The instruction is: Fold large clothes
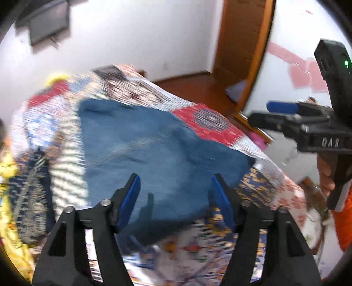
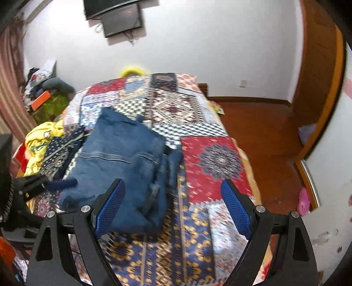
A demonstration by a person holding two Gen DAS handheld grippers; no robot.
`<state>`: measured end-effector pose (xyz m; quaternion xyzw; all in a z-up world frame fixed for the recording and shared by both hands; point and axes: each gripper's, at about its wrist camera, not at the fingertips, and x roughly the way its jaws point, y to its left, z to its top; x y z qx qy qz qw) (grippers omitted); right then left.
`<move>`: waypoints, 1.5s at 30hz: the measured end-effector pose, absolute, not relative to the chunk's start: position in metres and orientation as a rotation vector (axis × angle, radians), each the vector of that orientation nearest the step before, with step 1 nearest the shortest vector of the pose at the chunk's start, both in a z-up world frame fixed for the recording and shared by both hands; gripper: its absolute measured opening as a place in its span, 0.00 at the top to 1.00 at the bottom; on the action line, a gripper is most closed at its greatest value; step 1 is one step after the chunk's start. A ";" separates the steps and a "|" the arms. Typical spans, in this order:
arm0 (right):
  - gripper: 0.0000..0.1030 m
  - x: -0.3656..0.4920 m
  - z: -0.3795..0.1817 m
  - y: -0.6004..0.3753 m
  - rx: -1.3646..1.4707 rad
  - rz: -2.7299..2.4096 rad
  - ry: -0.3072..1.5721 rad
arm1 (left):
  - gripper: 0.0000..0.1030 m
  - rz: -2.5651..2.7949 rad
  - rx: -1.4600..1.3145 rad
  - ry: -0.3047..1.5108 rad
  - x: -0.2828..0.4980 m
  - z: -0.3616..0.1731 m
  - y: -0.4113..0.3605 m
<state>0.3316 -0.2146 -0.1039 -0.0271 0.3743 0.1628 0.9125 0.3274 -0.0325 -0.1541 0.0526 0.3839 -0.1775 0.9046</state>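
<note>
Folded blue jeans (image 1: 143, 143) lie on a patchwork bed cover (image 1: 211, 123). My left gripper (image 1: 176, 187) hovers open just above their near edge, and nothing sits between its blue pads. In the right wrist view the jeans (image 2: 123, 154) form a thick, layered bundle on the left half of the bed cover (image 2: 211, 162). My right gripper (image 2: 172, 187) stands wide open over the bundle's right edge, holding nothing. It also shows at the right of the left wrist view, as the right gripper (image 1: 259, 112) held in a hand. A blue finger (image 2: 63, 183) of the left gripper reaches over the jeans' left side.
A yellow garment (image 2: 41, 140) lies bunched at the bed's left side. Clutter (image 2: 41, 88) is piled against the left wall. Wooden floor (image 2: 264, 136) and a wooden door (image 2: 319, 66) lie to the right of the bed. A screen (image 2: 121, 19) hangs on the far wall.
</note>
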 end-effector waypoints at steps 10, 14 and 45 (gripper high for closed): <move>0.16 0.361 -0.169 -0.182 -0.053 0.423 0.962 | 0.29 -0.145 0.060 0.880 0.350 -0.194 0.035; 0.16 0.366 -0.196 -0.203 -0.007 0.417 1.045 | 0.27 -0.159 0.010 0.938 0.349 -0.217 0.047; 0.10 0.458 -0.213 -0.179 0.091 0.607 1.158 | 0.19 -0.312 -0.343 1.083 0.446 -0.227 0.090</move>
